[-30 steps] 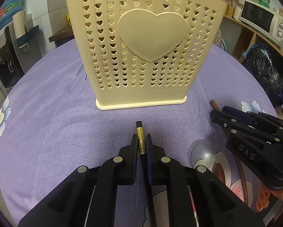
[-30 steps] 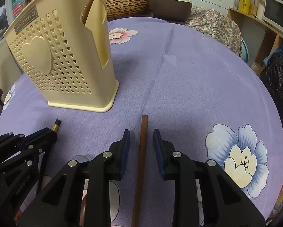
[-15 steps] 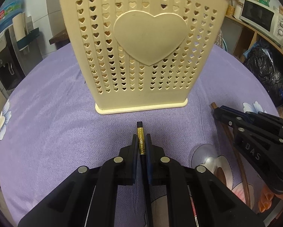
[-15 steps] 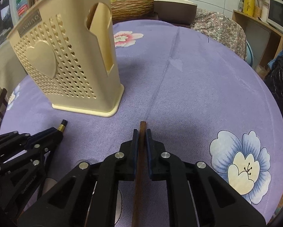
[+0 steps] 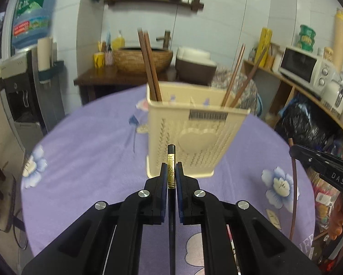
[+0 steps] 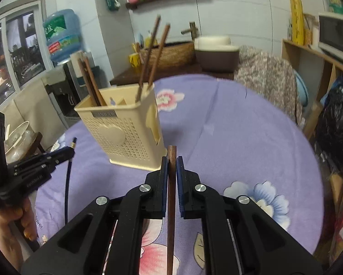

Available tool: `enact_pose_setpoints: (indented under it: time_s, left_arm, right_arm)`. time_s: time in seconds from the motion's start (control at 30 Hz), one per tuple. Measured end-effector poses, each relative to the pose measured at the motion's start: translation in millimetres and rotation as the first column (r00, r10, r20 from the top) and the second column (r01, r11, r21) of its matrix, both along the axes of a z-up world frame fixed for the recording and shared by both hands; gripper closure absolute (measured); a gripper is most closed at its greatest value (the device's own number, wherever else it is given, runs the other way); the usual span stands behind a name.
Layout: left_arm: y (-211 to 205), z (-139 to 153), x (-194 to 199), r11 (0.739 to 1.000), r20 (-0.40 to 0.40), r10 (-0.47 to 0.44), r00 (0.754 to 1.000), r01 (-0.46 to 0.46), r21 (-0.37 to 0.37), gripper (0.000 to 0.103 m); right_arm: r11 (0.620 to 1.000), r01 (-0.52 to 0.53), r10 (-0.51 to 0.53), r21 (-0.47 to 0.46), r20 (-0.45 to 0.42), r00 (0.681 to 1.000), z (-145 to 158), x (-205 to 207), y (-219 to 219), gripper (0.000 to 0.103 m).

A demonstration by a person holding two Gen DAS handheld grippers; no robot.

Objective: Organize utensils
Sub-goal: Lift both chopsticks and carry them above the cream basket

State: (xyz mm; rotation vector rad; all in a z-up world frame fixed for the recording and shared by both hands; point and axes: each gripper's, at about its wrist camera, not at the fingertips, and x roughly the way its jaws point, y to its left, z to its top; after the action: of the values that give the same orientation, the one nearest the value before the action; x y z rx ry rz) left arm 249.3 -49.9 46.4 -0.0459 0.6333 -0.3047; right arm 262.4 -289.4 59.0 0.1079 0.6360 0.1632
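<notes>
A cream plastic utensil basket stood on a round table under a purple cloth printed with flowers. Its walls were pierced with small heart-shaped holes, and a raised solid heart sat on the front. Four brown wooden chopsticks leaned inside it — one pair at the 10 o'clock corner, in the right wrist view, and another pair at the 1 o'clock corner.

The left gripper was clamped on a black chopstick with a gold patterned band near its end, pointing toward the basket at 12 o'clock. The right gripper was clamped on a plain brown chopstick — round, smooth, dark wood. Both sticks were lifted off the cloth, just short of the basket. A hand held the left tool's grip.
</notes>
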Motion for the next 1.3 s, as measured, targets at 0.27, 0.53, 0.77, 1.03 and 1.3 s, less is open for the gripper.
enact_pose_setpoints:
  time_s: [0.27, 0.53, 0.77, 1.03, 1.3]
  left_arm:
    - [16.9, 32.1, -12.8, 0.999, 0.088, 0.034, 0.996, -0.031, -0.037, 0.095]
    - [18.7, 34.6, -22.6, 0.999, 0.132, 0.031, 0.991, -0.026, -0.042, 0.095]
    - [22.5, 39.8, -24.5, 0.998, 0.148, 0.04, 0.988, -0.032, -0.051, 0.095]
    - [26.9, 55.4, -27.3, 0.997, 0.184, 0.044, 0.982, -0.032, -0.069, 0.095]
    - [30.6, 83.5, -13.5, 0.992, 0.164, -0.008, 0.987, 0.028, -0.121, 0.095]
  right_arm:
    - [1.0, -0.001, 0.0, 0.014, 0.111, 0.994, 50.4, -29.8, -9.5, 0.095]
    - [1.0, 0.002, -0.003, 0.003, 0.138, 0.99, 62.9, -37.4, -10.9, 0.095]
    - [1.0, -0.006, 0.005, 0.003, 0.143, 0.99, 65.7, -40.0, -11.6, 0.095]
    - [1.0, -0.029, 0.03, -0.009, 0.171, 0.985, 81.2, -39.0, -4.9, 0.095]
    - [0.994, -0.109, 0.108, -0.005, 0.181, 0.977, 119.7, -29.2, 12.6, 0.095]
